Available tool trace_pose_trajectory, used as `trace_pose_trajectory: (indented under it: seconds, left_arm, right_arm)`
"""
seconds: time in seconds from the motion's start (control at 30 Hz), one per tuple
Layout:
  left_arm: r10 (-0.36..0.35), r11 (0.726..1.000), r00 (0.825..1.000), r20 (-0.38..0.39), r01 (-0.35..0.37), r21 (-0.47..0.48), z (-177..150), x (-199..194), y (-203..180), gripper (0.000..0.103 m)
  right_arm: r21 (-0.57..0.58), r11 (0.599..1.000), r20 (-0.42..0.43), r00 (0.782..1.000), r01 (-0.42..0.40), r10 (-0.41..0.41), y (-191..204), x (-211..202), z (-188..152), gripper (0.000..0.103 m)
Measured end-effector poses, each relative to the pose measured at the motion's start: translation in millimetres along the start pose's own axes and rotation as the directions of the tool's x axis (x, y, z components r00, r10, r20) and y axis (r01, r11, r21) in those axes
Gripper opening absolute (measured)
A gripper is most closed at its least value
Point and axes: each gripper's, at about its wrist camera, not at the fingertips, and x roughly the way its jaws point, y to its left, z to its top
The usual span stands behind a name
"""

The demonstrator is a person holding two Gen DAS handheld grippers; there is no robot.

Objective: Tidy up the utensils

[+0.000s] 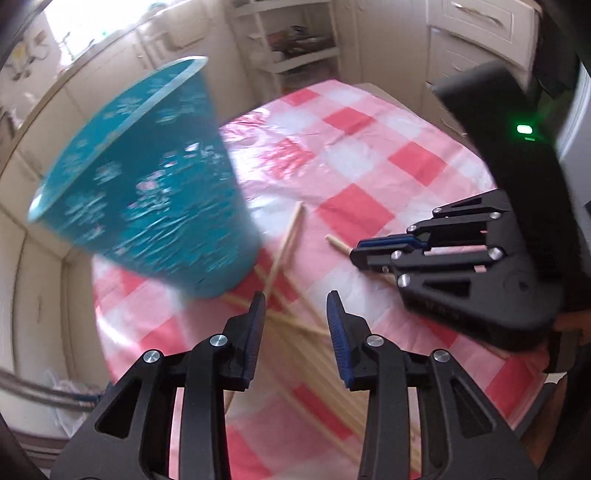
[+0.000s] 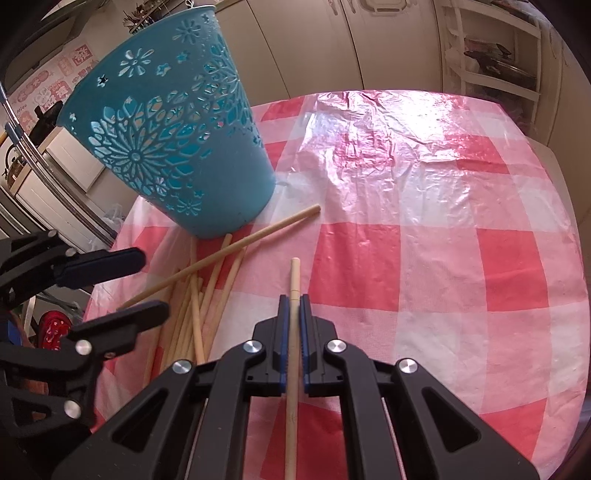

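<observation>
A teal cut-out basket [image 2: 166, 140] stands upright at the far left of the pink checked table [image 2: 424, 258]; it is blurred in the left wrist view [image 1: 147, 184]. Several wooden chopsticks [image 2: 195, 306] lie in a loose pile in front of it. My right gripper [image 2: 294, 299] is shut on one chopstick [image 2: 294, 273], which runs along its fingers and sticks out ahead. My left gripper [image 1: 295, 299] hangs open just above the pile [image 1: 284, 251], nothing between its fingers. In the left wrist view the right gripper [image 1: 356, 253] is to the right; in the right wrist view the left gripper [image 2: 144, 284] is at the left.
The tablecloth [image 1: 369, 155] is crinkled plastic. The table's left edge [image 2: 110, 258] runs close behind the pile and basket. A white shelf unit [image 2: 491, 62] and cream cabinets [image 1: 476, 33] stand beyond the far edge.
</observation>
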Motion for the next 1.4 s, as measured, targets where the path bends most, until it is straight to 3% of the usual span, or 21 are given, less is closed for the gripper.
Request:
trace_pose_trajectory:
  seconds: [0.1, 0.27, 0.57, 0.6, 0.63, 0.67, 0.8, 1.0, 1.13, 1.27, 1.4]
  left_arm:
    - [0.013, 1.0, 1.0, -0.016, -0.013, 0.01, 14, 17, -3, 0.033]
    - [0.02, 1.0, 1.0, -0.015, -0.02, -0.005, 34, 31, 1, 0.033]
    - [0.074, 0.995, 0.996, -0.058, -0.069, 0.075, 53, 62, -14, 0.033]
    - [0.071, 0.995, 0.996, -0.062, -0.067, 0.073, 55, 62, -14, 0.028]
    - [0.062, 0.996, 0.996, -0.069, -0.058, 0.067, 56, 63, -15, 0.011]
    - [0.097, 0.993, 0.993, -0.07, -0.092, 0.074, 55, 63, -16, 0.006]
    - [0.081, 0.996, 0.996, -0.039, -0.079, 0.05, 51, 46, -17, 0.005]
    - [0.014, 0.998, 0.995, 0.1, -0.009, -0.056, 42, -39, -5, 0.004]
    - [-0.043, 0.982, 0.972, 0.229, 0.083, -0.168, 40, -109, 24, 0.001]
    - [-0.017, 0.954, 0.924, 0.382, 0.13, -0.272, 46, -177, 62, 0.001]
    - [0.0, 0.93, 0.886, 0.463, 0.17, -0.325, 57, -207, 91, 0.001]
  right_arm:
    - [0.008, 1.0, -0.001, 1.0, 0.022, -0.022, -8, -5, -3, 0.006]
    - [0.065, 0.998, -0.011, 1.0, -0.02, 0.021, -24, -9, -5, 0.006]
    - [0.09, 0.996, -0.023, 0.999, -0.021, 0.024, -32, -10, -7, 0.006]
    - [0.096, 0.995, -0.024, 0.999, -0.029, 0.031, -33, -9, -7, 0.006]
    - [0.1, 0.994, -0.024, 0.999, -0.033, 0.035, -33, -9, -7, 0.006]
    - [0.101, 0.994, -0.023, 0.999, -0.034, 0.036, -33, -8, -7, 0.006]
    - [0.106, 0.994, -0.022, 0.999, -0.041, 0.044, -34, -9, -7, 0.006]
    - [0.105, 0.994, -0.02, 0.999, -0.039, 0.042, -32, -8, -6, 0.006]
    - [0.088, 0.996, -0.016, 1.0, -0.019, 0.021, -28, -9, -6, 0.006]
    - [0.068, 0.998, -0.01, 1.0, 0.007, -0.007, -22, -8, -6, 0.006]
    - [0.054, 0.998, -0.005, 1.0, 0.017, -0.017, -22, -8, -5, 0.006]
